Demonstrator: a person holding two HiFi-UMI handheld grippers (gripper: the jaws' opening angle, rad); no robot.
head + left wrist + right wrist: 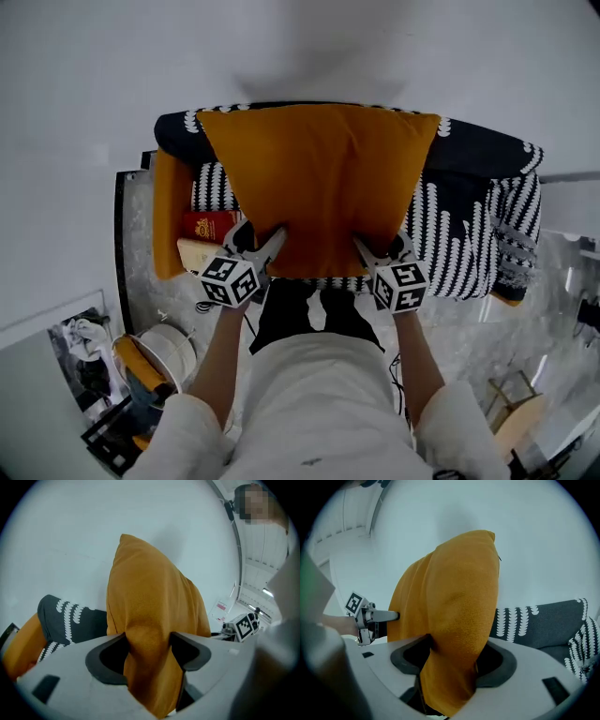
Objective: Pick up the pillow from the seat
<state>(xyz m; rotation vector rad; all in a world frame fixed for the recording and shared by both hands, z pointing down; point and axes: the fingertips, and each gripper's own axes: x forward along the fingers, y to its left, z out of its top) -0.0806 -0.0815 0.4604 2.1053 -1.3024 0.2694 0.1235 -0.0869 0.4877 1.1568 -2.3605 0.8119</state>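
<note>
A: Do we find any legible writing here?

B: None. We see a red book (pixel 208 226) with a gold emblem, its print too small to read. A white label (pixel 219 610) with a pink band is likewise blurred. The cubes of the left gripper (pixel 262 236) and right gripper (pixel 380 246) bear black-and-white square patterns, no letters.

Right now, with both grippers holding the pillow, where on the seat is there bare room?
Free: the patterned seat cover between the pillow and the striped bundle at the right end. Crowded: the left end, where a red book, a pale book and an orange cushion lie. The middle is hidden behind the pillow.
</note>
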